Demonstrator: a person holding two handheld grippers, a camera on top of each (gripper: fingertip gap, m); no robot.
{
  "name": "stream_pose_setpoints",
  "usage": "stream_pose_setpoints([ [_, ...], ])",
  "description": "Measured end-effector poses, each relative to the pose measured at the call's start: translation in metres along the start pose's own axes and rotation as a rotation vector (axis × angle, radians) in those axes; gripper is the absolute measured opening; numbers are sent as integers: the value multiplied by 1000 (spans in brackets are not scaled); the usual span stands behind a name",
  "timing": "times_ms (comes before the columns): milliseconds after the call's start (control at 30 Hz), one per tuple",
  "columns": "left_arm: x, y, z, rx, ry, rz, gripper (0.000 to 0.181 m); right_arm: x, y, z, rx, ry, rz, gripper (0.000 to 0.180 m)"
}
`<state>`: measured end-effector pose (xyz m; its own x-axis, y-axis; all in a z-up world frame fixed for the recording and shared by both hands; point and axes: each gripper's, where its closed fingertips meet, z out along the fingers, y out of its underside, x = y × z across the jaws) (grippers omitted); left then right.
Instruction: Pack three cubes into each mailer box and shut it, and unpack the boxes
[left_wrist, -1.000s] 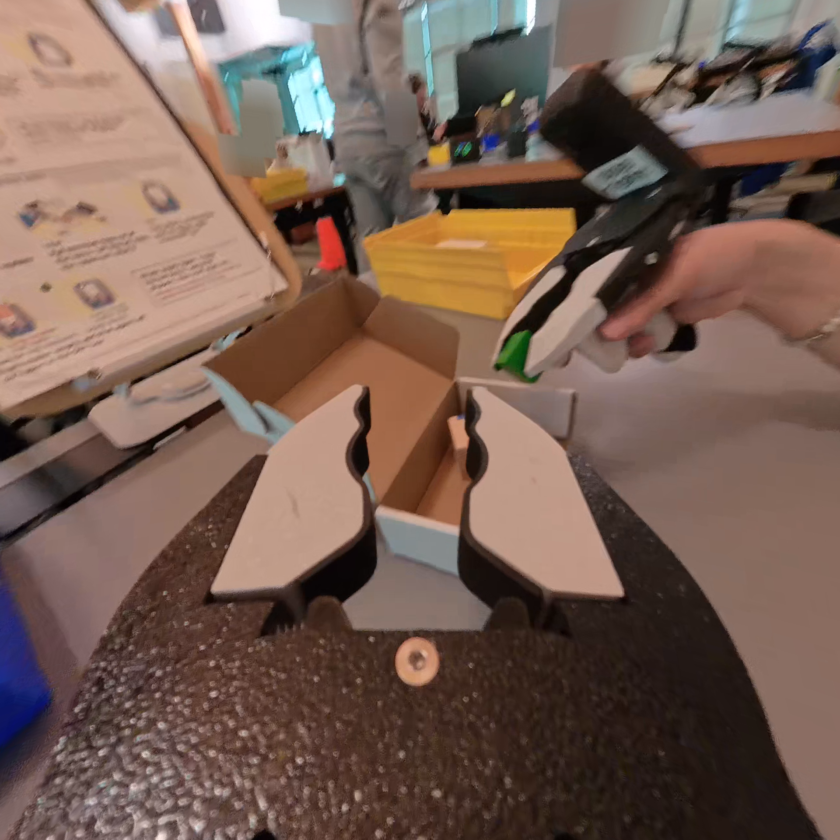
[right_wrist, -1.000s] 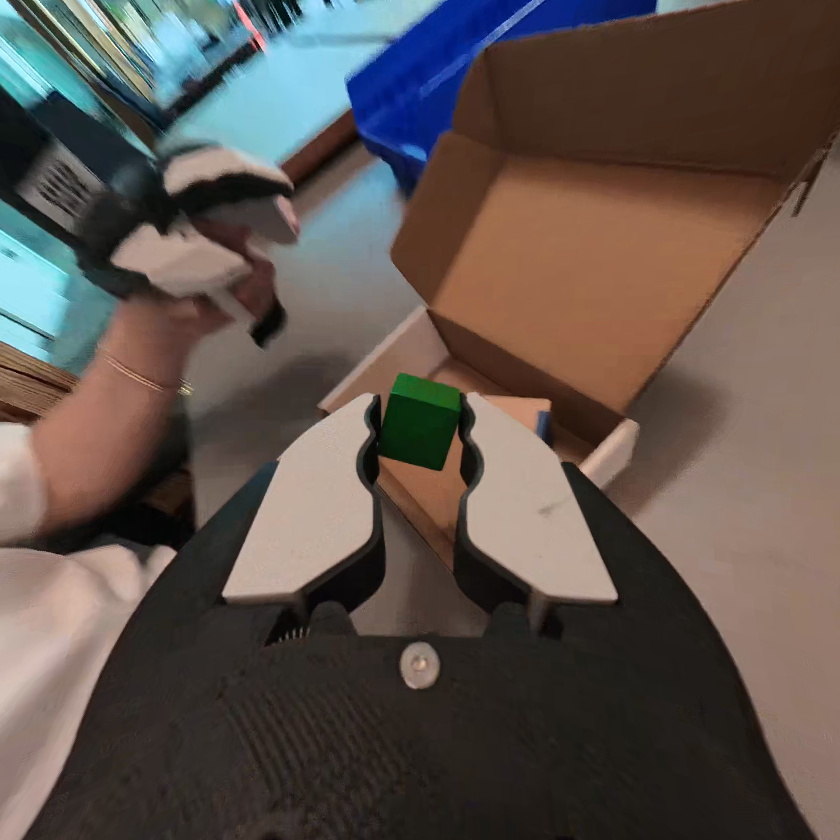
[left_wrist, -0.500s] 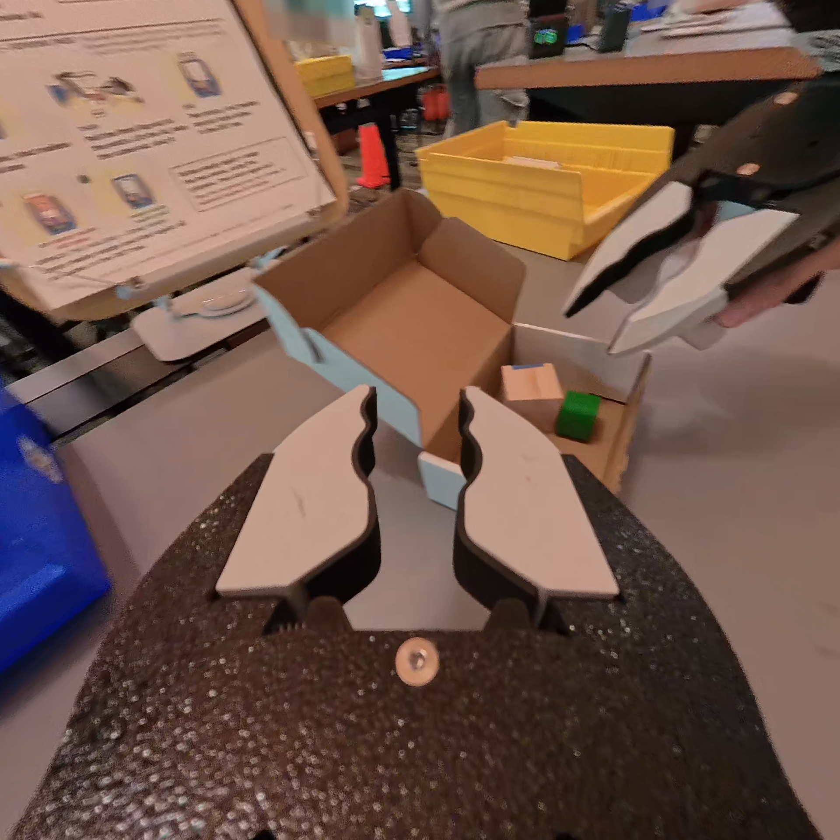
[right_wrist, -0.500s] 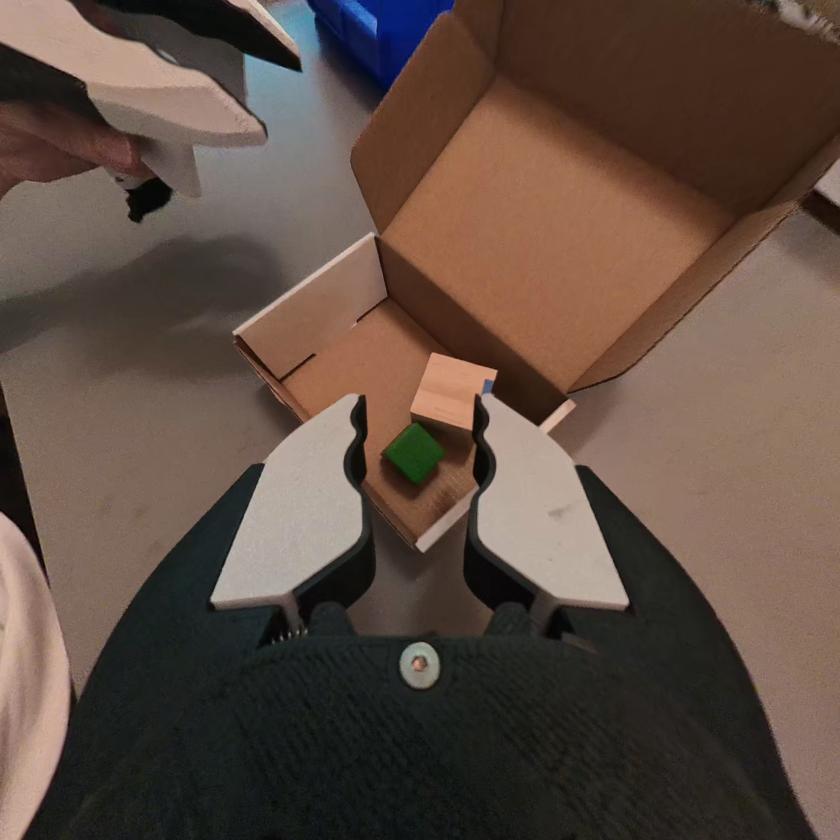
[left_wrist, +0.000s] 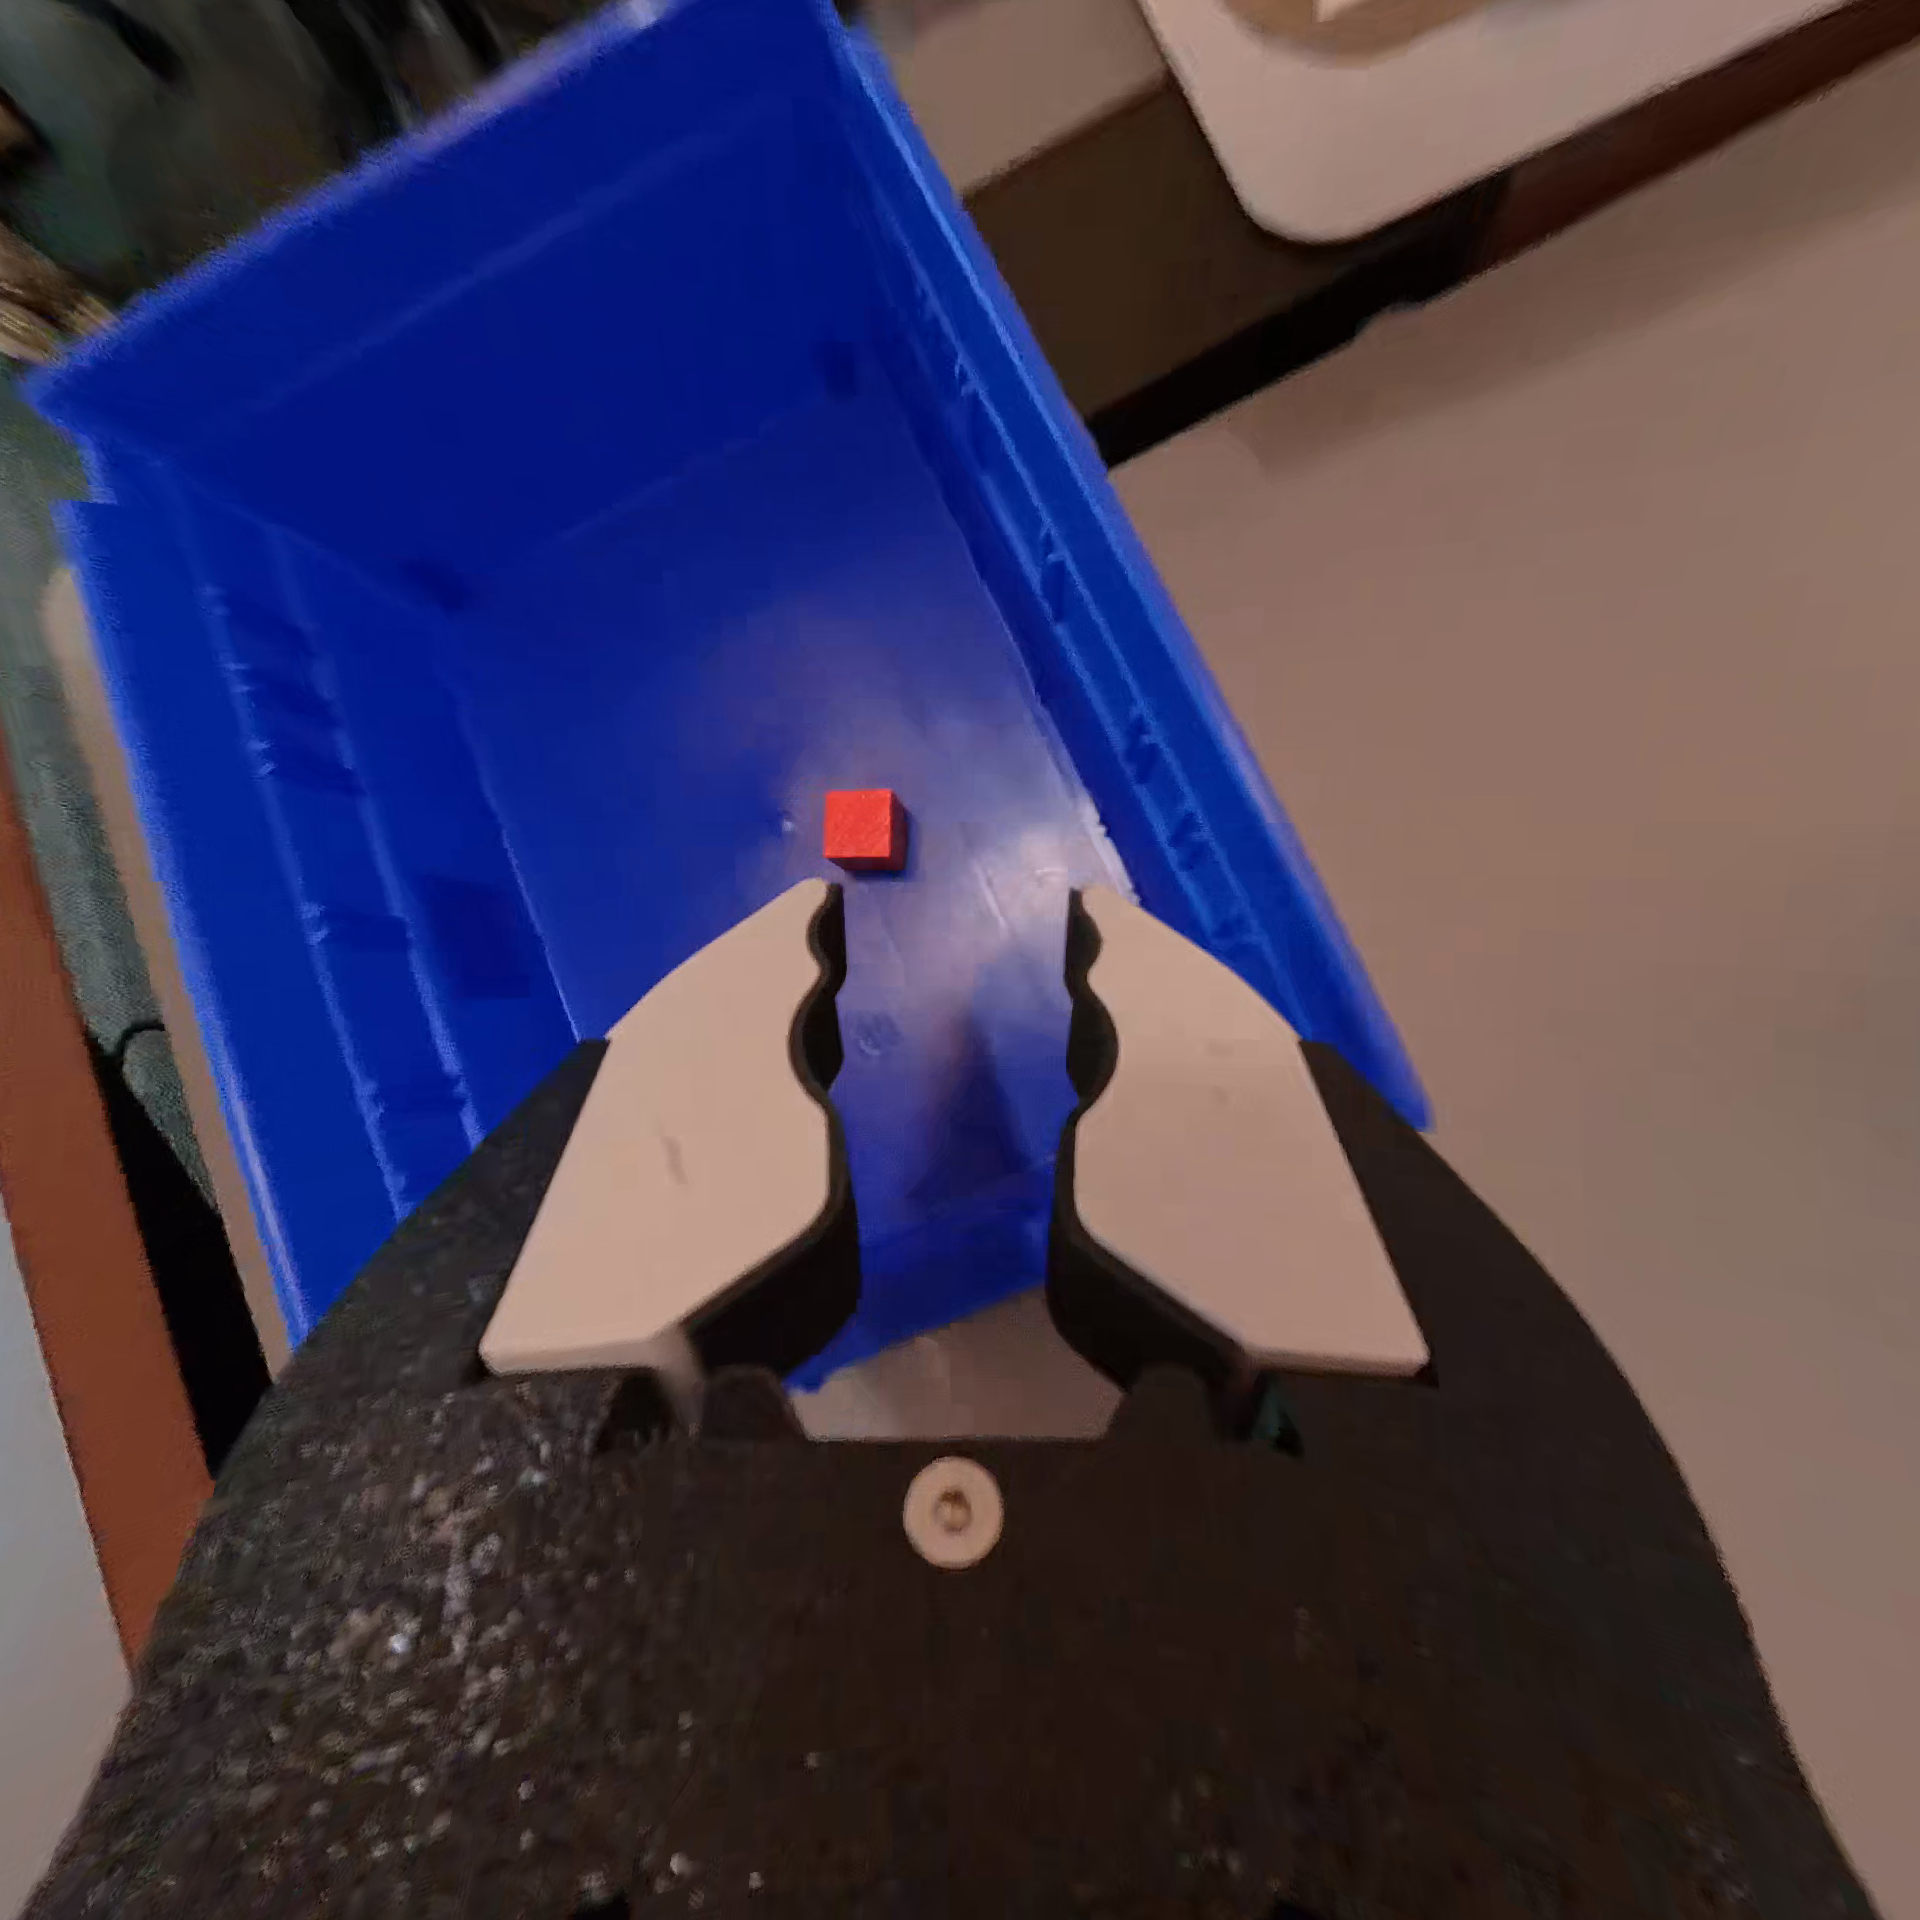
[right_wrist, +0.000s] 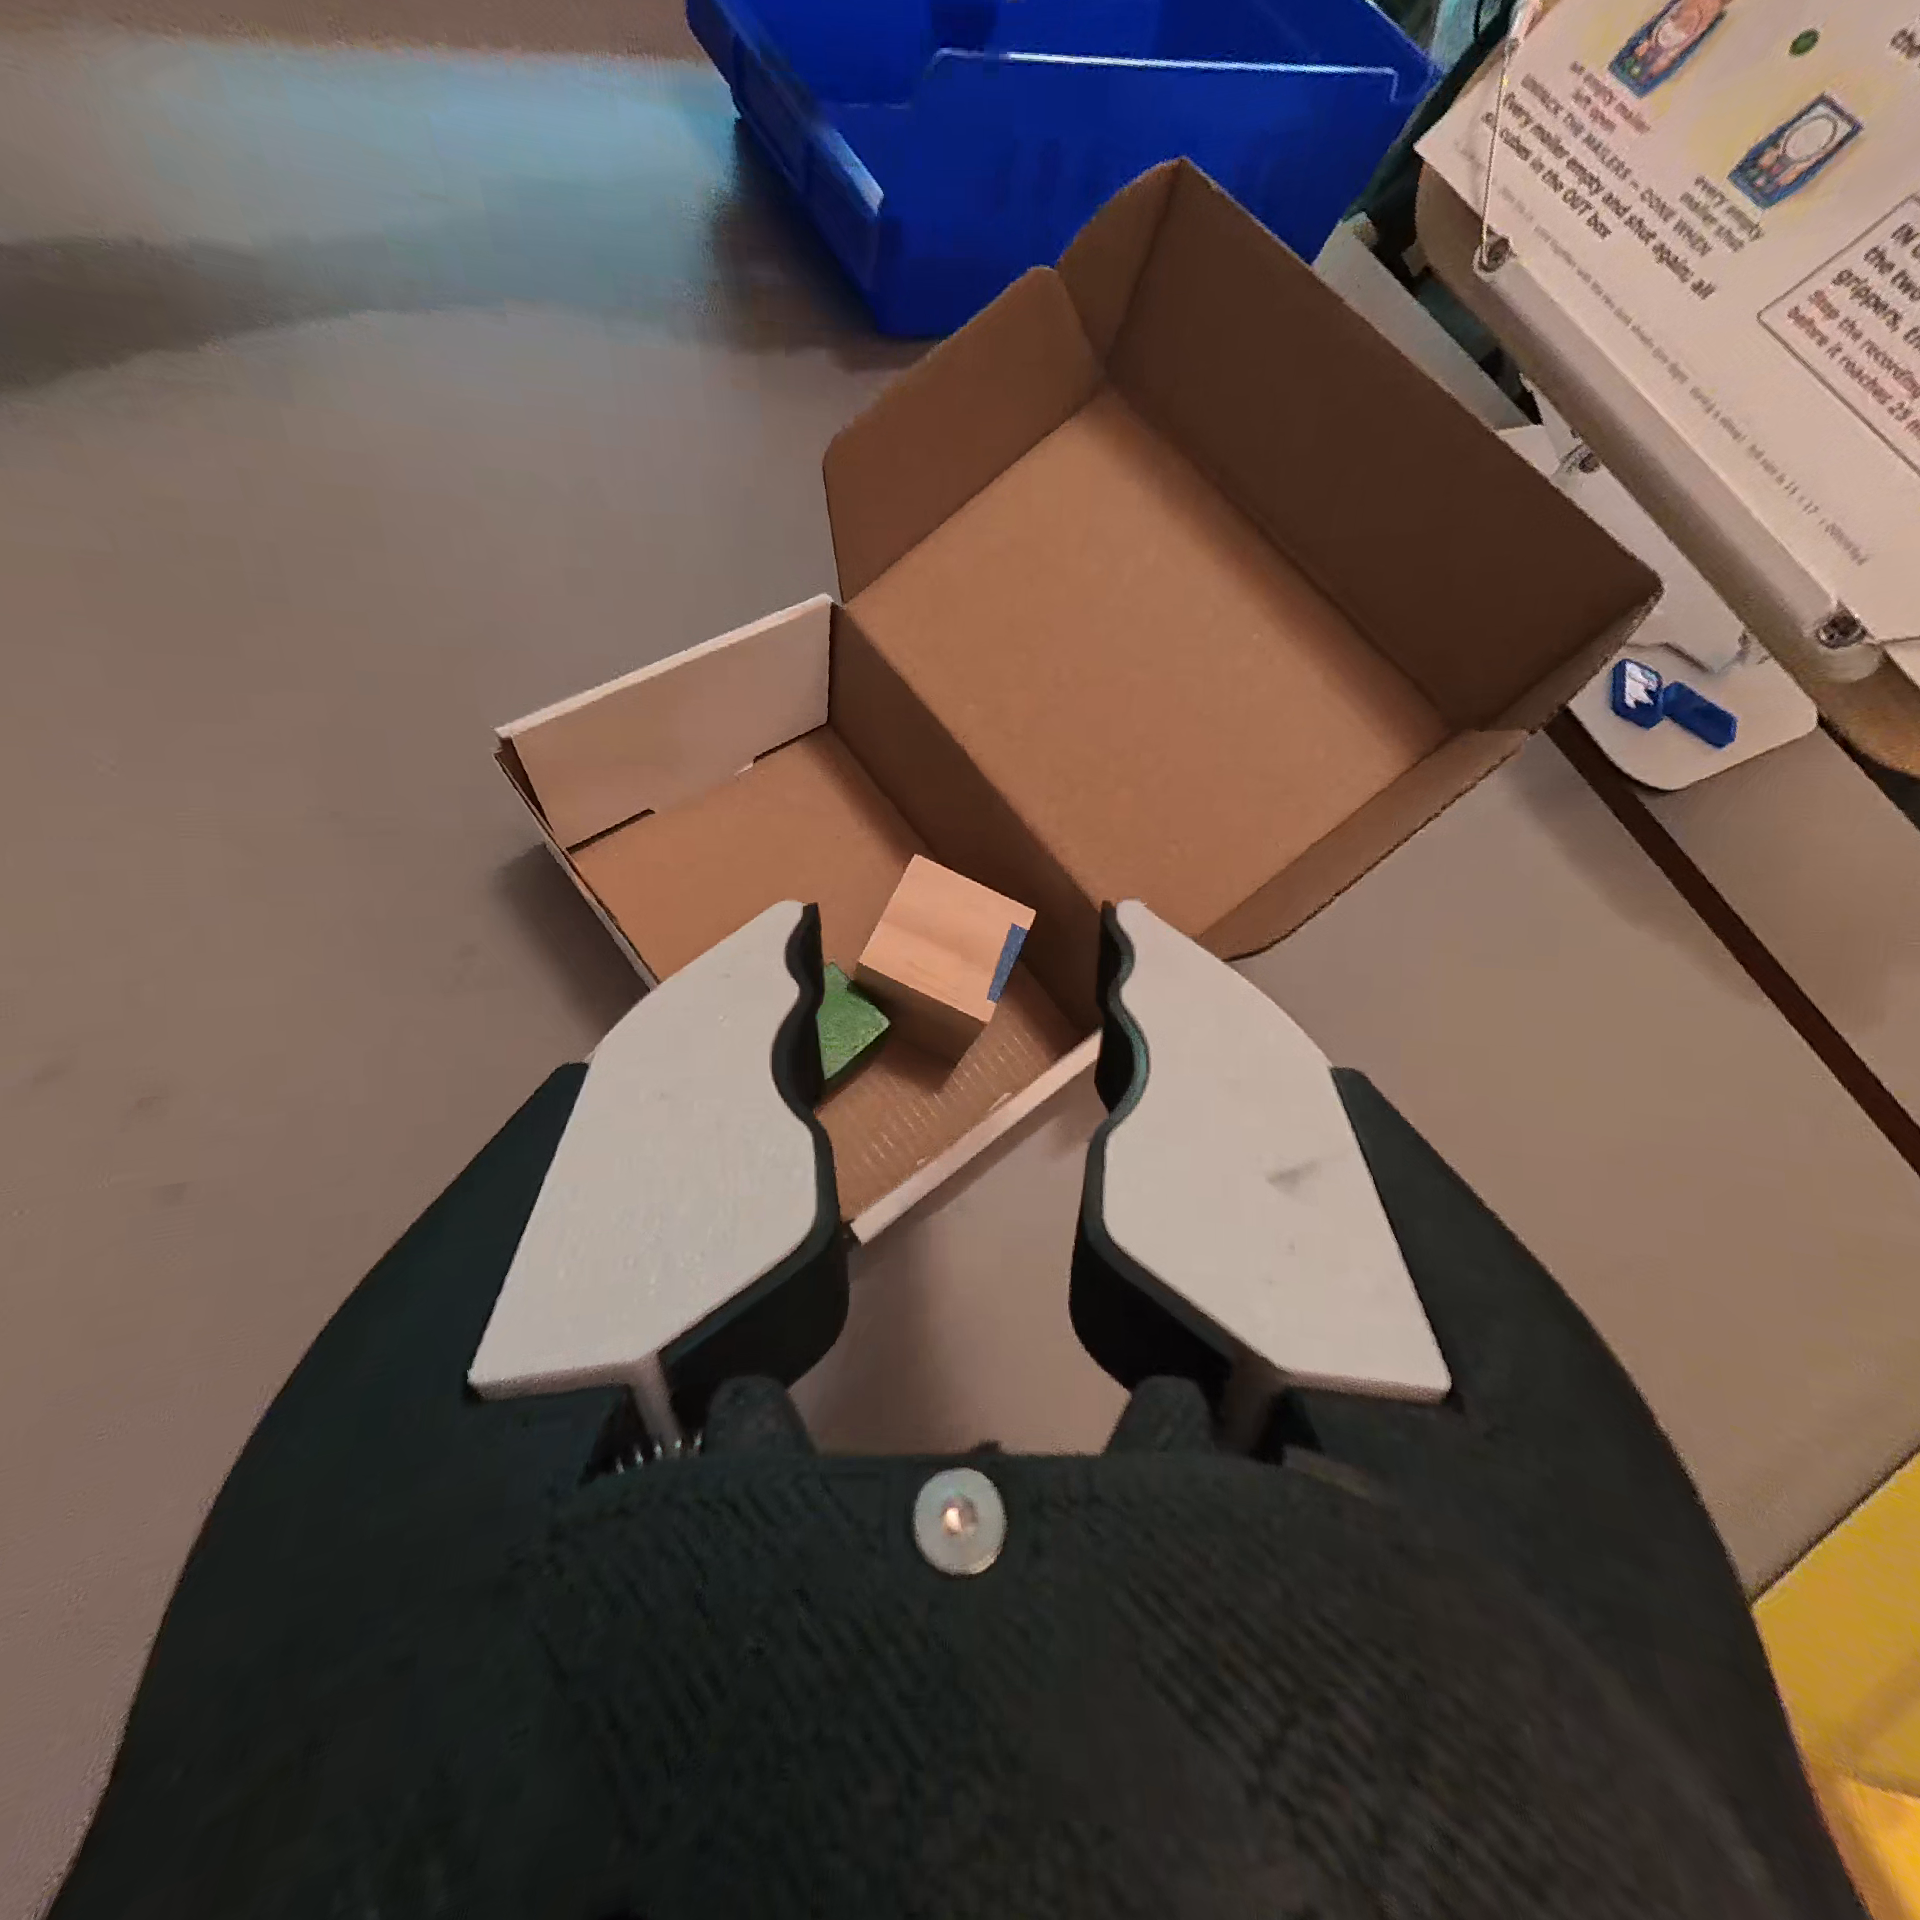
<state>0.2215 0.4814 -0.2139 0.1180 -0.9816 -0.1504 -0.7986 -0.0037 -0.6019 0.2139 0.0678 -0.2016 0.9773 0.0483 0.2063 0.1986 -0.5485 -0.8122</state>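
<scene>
In the right wrist view an open cardboard mailer box (right_wrist: 1143, 623) stands on the grey table, lid folded back. Inside lie a larger wooden cube (right_wrist: 940, 961) with a blue edge and a small green cube (right_wrist: 850, 1023), partly hidden by my left finger. My right gripper (right_wrist: 956, 920) is open and empty, above the box's near corner. In the left wrist view my left gripper (left_wrist: 951, 899) is open and empty over a blue bin (left_wrist: 582, 582). A small red cube (left_wrist: 860, 827) lies on the bin floor just beyond the fingertips.
The blue bin (right_wrist: 1039, 135) also shows in the right wrist view, behind the mailer. An instruction sheet on a stand (right_wrist: 1714, 270) is at the right, with a white base and blue clip (right_wrist: 1668, 707). A yellow bin corner (right_wrist: 1860, 1683) is at the lower right. Across from one pair of fingers to the other is roughly 40 cm. Between my right fingertips and the larger wooden cube (right_wrist: 940, 961) there is roughly 8 cm.
My left gripper swung left from the mailer to over the blue bin. My right gripper let the green cube go into the mailer, opened wider and drew back.
</scene>
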Motion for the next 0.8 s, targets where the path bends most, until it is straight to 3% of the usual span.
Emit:
stream_pose_setpoints([
  [167,-16,12,50,-256,58,20,48,-2,-5,-8,41,-22,-15,53],
  [367,-30,28,91,-362,23,-48,48,12,6,-15,53,-8,47,53],
  [500,-33,29,91,-349,15,-81,27,17,16,-13,39,-4,63,53],
  [633,-44,-23,46,-57,-49,-106,21,21,13,-14,71,1,90,53],
  [800,17,-94,-81,498,128,-55,20,11,-17,-19,260,-111,252,61],
])
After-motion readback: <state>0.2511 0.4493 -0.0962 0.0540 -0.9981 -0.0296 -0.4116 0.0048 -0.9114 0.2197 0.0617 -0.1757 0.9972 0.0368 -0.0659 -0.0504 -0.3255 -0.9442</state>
